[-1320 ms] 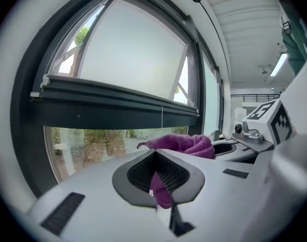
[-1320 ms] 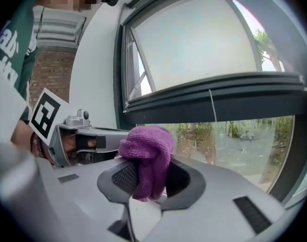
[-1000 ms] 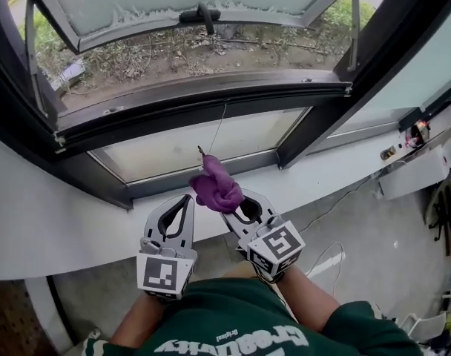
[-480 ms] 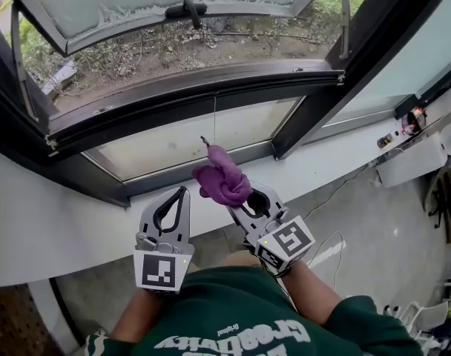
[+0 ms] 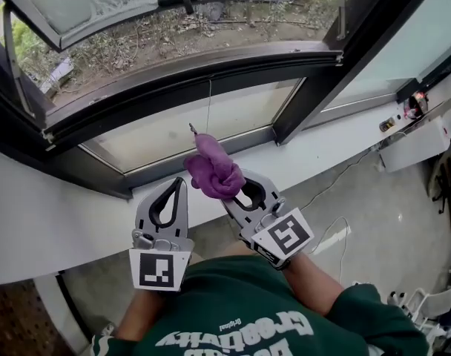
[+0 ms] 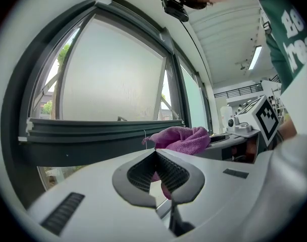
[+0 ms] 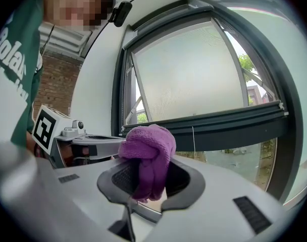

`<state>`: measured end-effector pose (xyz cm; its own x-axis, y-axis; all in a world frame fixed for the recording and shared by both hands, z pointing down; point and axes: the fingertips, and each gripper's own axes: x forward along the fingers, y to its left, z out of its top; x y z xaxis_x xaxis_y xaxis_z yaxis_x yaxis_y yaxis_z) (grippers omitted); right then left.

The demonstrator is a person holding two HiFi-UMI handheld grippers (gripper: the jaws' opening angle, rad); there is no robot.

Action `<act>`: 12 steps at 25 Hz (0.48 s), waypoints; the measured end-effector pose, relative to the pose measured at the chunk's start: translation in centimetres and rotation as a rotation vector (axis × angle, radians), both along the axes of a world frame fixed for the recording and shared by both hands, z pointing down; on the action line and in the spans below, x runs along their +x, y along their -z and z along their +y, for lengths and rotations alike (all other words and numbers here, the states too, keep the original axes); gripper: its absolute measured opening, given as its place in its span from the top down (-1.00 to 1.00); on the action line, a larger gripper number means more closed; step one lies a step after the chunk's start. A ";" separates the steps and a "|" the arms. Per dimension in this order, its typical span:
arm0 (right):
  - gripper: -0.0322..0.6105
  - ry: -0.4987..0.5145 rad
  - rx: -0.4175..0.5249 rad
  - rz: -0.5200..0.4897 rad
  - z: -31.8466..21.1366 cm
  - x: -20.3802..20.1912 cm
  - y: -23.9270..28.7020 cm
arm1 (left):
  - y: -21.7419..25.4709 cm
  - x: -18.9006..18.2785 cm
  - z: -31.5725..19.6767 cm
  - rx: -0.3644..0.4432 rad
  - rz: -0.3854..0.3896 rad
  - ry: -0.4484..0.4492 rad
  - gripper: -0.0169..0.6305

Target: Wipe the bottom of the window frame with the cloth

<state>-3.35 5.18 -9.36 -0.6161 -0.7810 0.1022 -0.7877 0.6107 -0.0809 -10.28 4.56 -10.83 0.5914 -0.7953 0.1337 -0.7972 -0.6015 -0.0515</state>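
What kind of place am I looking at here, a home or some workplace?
Probably a workshop or lab, indoors beside an open window. Cables trail over the bare grey floor, and a strip light runs along the ceiling.

I get soft daylight through the frosted pane (image 6: 113,74), bright but without glare, and the window frame (image 5: 196,76) reads dark against it. Both gripper views bow heavily and go black at the corners.
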 end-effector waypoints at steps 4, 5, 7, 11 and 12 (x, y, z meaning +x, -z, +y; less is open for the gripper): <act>0.54 -0.002 -0.010 -0.017 0.1 0.2 0.2 | 0.1 0.0 0.2 0.001 -0.003 0.011 0.92; 0.54 -0.002 -0.008 -0.014 0.2 0.2 0.2 | 0.1 -0.1 0.3 -0.005 -0.001 0.016 0.92; 0.54 0.003 -0.002 -0.006 0.2 0.0 0.2 | -0.1 -0.4 0.5 -0.010 0.003 0.024 0.92; 0.54 0.013 -0.008 -0.010 0.4 -0.4 0.1 | -0.3 -0.8 0.8 -0.005 -0.004 0.029 0.92; 0.54 0.014 -0.012 -0.012 0.5 -0.5 0.0 | -0.3 -0.9 0.9 -0.004 -0.007 0.030 0.92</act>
